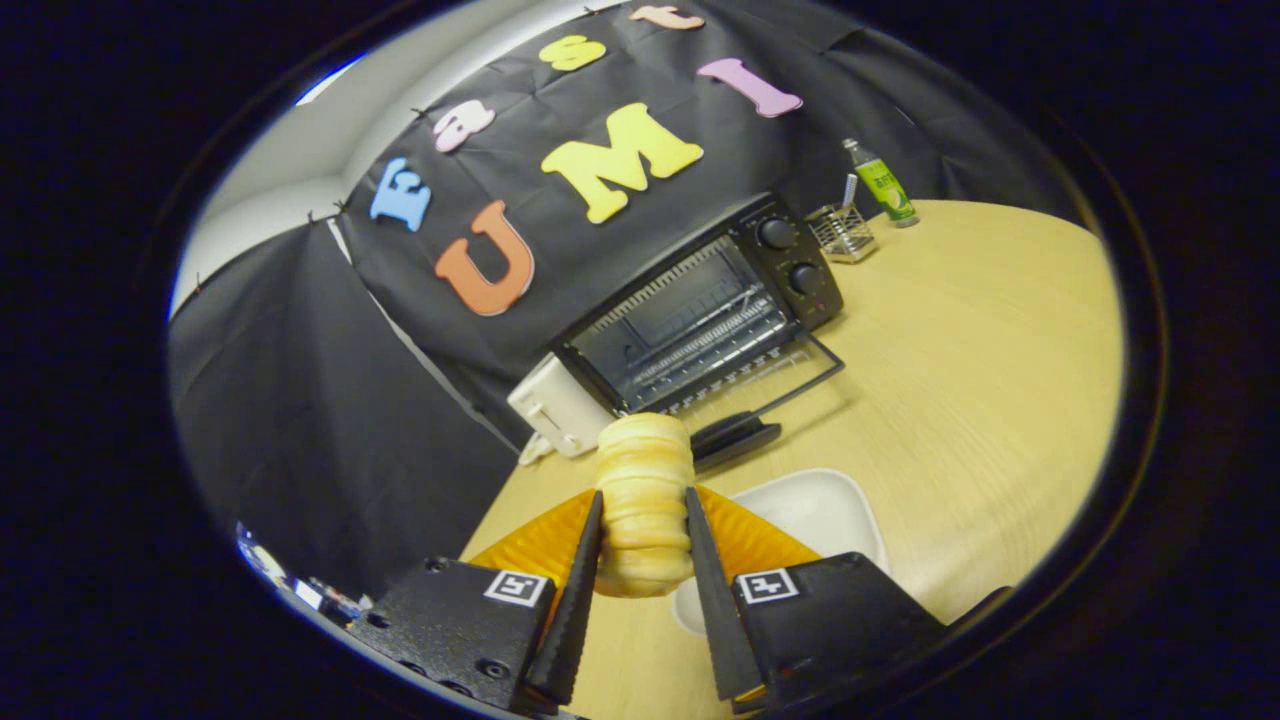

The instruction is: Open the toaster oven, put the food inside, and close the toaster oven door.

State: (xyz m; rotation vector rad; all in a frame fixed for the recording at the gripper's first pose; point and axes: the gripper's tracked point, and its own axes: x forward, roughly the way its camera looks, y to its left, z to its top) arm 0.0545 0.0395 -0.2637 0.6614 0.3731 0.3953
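My gripper [643, 515] is shut on a pale ridged bread roll [643, 480], which stands up between both fingers above the table. Beyond it stands the black toaster oven [700, 300] with its glass door [760, 385] folded down flat toward me, the wire rack inside showing. Two round knobs [790, 255] sit on its right-hand panel. Just under and to the right of the fingers lies a white plate [820, 510] on the wooden table.
A white pop-up toaster [558, 405] stands against the oven's left side. Behind the oven to the right are a wire holder [842, 232] and a green bottle [882, 183]. The wooden table [990, 370] spreads wide to the right.
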